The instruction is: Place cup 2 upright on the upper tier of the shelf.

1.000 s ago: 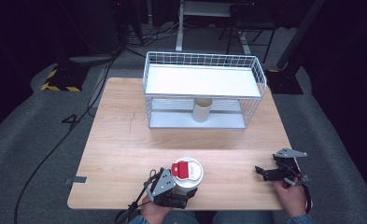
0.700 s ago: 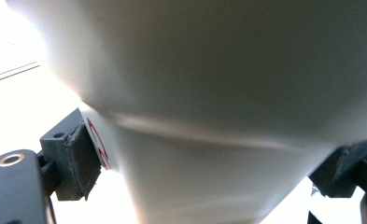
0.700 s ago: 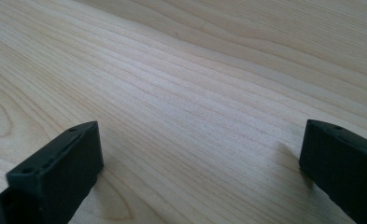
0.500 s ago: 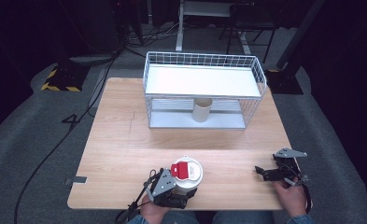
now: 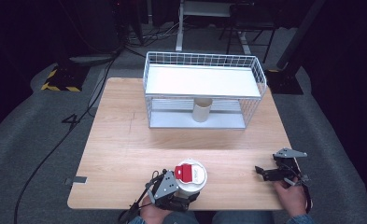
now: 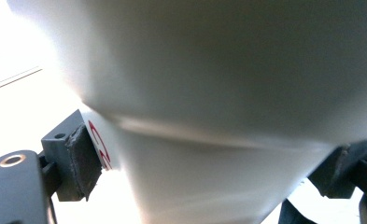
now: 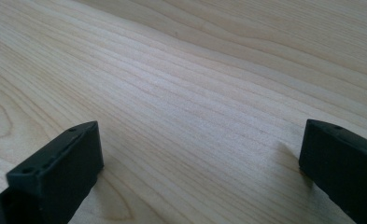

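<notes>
A white lidded cup (image 5: 190,176) with a red tab on its lid stands near the table's front edge. My left gripper (image 5: 180,192) is shut on its lower body from the near side. In the left gripper view the cup's white wall (image 6: 218,93) looms close, with the pads (image 6: 85,158) pressed against it on both sides. My right gripper (image 5: 264,172) rests low over the wood at the front right, open, and its own view shows bare wood between the jaws (image 7: 200,158).
A white wire rack (image 5: 204,88) with a flat white shelf stands at the back of the wooden table (image 5: 125,154). A beige paper cup (image 5: 201,109) sits under that shelf. Cables run across the floor at left.
</notes>
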Available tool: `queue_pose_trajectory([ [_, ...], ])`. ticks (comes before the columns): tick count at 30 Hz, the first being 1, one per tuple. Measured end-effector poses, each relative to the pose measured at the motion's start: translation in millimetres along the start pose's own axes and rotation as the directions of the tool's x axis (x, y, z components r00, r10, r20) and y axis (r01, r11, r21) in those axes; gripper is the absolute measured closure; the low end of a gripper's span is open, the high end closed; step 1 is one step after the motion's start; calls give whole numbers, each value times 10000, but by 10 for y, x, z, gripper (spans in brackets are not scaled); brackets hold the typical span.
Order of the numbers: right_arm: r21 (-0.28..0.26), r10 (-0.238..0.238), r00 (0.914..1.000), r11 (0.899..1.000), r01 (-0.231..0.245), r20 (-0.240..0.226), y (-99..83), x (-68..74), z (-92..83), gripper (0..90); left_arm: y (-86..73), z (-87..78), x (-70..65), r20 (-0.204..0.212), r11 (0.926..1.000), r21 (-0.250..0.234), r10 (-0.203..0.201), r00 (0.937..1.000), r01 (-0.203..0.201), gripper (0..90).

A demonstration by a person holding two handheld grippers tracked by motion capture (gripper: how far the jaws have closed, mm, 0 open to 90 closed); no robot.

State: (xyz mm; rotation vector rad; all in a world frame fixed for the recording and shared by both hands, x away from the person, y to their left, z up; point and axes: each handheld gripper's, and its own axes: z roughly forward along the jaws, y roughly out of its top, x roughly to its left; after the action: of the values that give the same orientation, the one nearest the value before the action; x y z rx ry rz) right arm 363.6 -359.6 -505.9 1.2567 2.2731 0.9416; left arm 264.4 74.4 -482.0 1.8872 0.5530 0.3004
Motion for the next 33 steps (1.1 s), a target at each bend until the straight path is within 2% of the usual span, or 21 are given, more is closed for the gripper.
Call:
queue_pose_trajectory([
  [7, -7, 16, 10000, 10000, -16, -13, 1, 0, 2, 0, 105, -64, -5, 99, 10000, -88, -17, 9999, 18, 137],
  [9, -2, 22, 10000, 10000, -22, -14, 2, 1, 2, 0, 143, -91, 1, 1, 9999, -141, -20, 10000, 20, 137],
  [13, -4, 20, 10000, 10000, -20, -12, 2, 1, 2, 0, 239, -149, 40, -9, 9993, -262, -267, 9996, 267, 137],
  [20, -11, 25, 10000, 10000, -25, -3, 3, 1, 5, 0, 406, -258, 97, -283, 9988, -463, -152, 9995, 138, 137],
  [28, -14, 35, 10000, 10000, -35, 11, 5, 2, 7, 0, 586, -335, 133, -275, 9987, -499, 36, 9996, -50, 137],
  [33, -14, 37, 10000, 10000, -37, 10, 5, 2, 7, 0, 672, -348, 163, -173, 9986, -513, -107, 9998, 98, 138],
])
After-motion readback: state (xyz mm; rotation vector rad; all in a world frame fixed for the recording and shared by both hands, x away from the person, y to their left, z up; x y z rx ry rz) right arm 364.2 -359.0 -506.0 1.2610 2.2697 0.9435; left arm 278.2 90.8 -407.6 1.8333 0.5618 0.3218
